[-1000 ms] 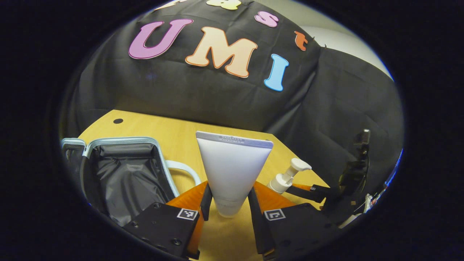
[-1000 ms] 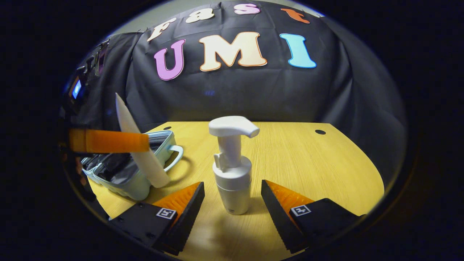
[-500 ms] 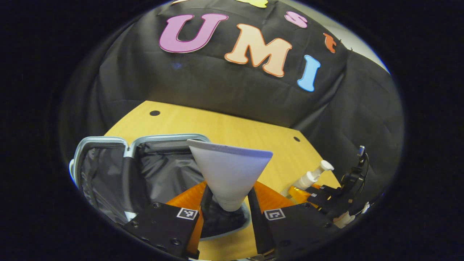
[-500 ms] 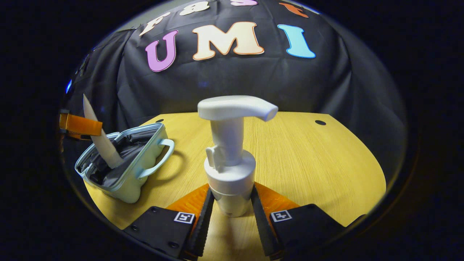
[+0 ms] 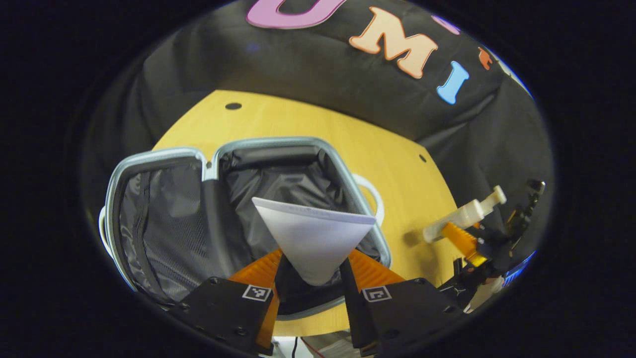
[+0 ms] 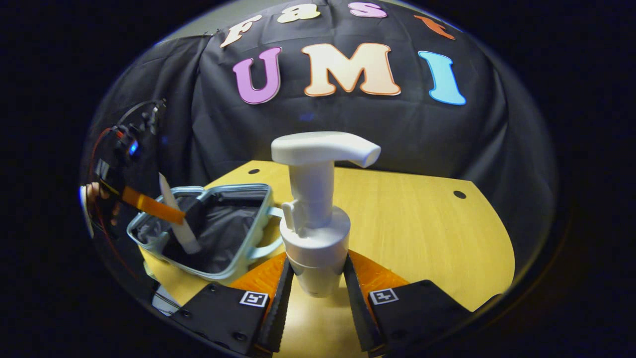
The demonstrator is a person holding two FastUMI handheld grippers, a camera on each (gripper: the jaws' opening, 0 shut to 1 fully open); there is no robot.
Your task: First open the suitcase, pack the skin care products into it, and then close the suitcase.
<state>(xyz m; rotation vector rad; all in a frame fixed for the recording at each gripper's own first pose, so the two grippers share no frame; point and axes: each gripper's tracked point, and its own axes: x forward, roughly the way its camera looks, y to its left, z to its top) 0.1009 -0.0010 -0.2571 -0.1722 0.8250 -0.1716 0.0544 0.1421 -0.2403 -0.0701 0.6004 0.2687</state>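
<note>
Left claw (image 5: 310,273) grips a white squeeze tube (image 5: 313,238) above the open pale-blue suitcase (image 5: 149,159); lower before releasing. Right claw (image 6: 316,286) grips a white pump bottle (image 6: 315,219).

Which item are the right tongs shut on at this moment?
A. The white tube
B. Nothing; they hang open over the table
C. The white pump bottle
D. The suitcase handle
C. In the right gripper view the right tongs have both fingers pressed on the base of the white pump bottle, while the white tube sits in the left tongs over the open suitcase.
</note>
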